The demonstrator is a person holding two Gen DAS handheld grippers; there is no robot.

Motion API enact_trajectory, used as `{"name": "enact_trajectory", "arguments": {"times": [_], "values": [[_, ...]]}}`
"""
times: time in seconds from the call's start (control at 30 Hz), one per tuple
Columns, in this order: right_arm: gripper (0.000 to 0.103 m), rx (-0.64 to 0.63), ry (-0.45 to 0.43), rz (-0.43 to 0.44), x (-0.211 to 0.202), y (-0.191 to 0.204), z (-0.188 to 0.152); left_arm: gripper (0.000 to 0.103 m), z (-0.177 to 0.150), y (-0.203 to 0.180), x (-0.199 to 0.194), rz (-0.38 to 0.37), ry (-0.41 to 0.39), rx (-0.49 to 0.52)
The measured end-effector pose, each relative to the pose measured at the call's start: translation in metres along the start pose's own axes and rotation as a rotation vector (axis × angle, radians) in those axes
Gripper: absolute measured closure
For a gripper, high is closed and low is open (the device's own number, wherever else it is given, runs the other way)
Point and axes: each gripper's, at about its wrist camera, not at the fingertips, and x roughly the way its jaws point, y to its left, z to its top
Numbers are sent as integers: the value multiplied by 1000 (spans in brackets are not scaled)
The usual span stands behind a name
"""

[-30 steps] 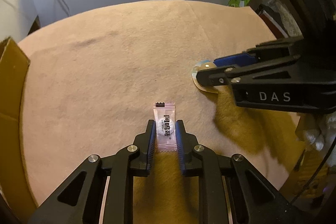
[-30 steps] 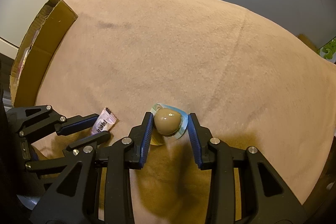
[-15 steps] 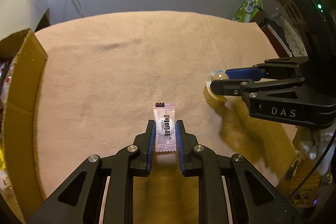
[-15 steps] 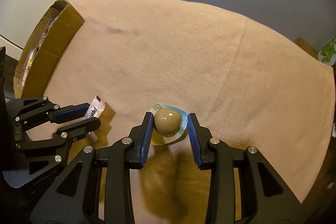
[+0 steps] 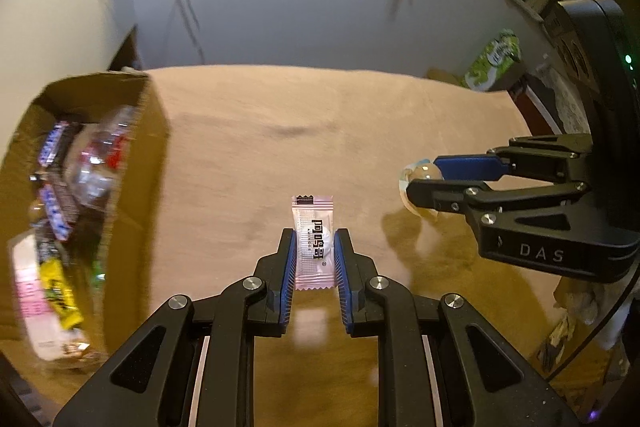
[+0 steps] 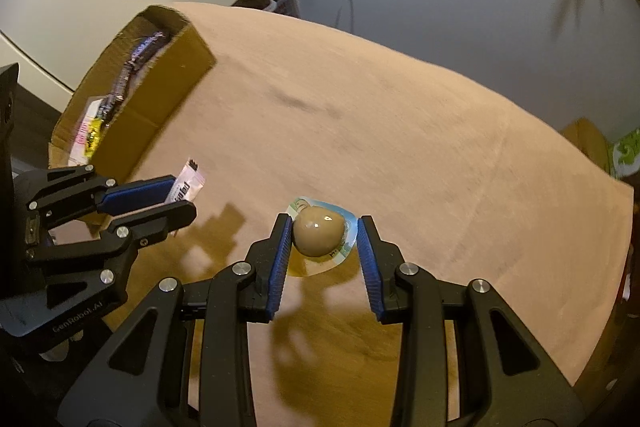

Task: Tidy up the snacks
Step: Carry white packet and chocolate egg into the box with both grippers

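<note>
Pink sachet [image 5: 313,242] between claw [image 5: 314,247] pads

We saw a dim, warm-lit scene; hard shadows of the tongs fell on the tan cloth [image 6: 400,131] toward the camera. The cardboard box [image 5: 132,211] was motion-blurred (its wrappers smeared), and fisheye edges curved into black.

black two-finger grippers with blue ribbed pads: 2, the left one [image 5: 314,247] and the right one [image 6: 322,239]
small pink-and-white sachet with black lettering [image 5: 313,242]: just 1
round tan jelly cup with a printed foil rim [image 6: 319,235]: 1
open brown cardboard box [image 5: 132,195]: 1
wrapped snacks inside the box [image 5: 60,187]: a blurry pile, can't count them, several at least
tan fabric-covered tabletop [image 5: 280,155]: 1
green-and-white printed pack at the far edge [image 5: 494,61]: 1
</note>
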Motion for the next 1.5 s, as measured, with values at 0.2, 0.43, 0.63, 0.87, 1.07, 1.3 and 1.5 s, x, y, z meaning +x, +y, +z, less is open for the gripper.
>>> {"name": "enact_trajectory", "arguments": {"times": [0.2, 0.43, 0.63, 0.87, 1.07, 1.3, 1.5], "values": [[68, -55, -15, 21, -2, 28, 18, 86, 3, 27, -15, 30, -33, -47], [68, -122, -32, 44, -2, 67, 42, 86, 4, 49, -32, 59, -72, -91], [68, -167, -44, 63, 0, 94, 62, 86, 1, 71, -44, 84, -97, -133], [68, -219, -53, 79, 7, 130, 83, 86, -6, 98, -56, 110, -115, -188], [68, -258, -50, 94, 15, 154, 97, 86, -10, 119, -64, 133, -124, -229], [68, -288, -50, 106, 20, 174, 108, 86, -11, 138, -67, 155, -128, -262], [68, -302, -42, 117, 25, 183, 113, 86, -10, 146, -68, 166, -133, -272]]}}
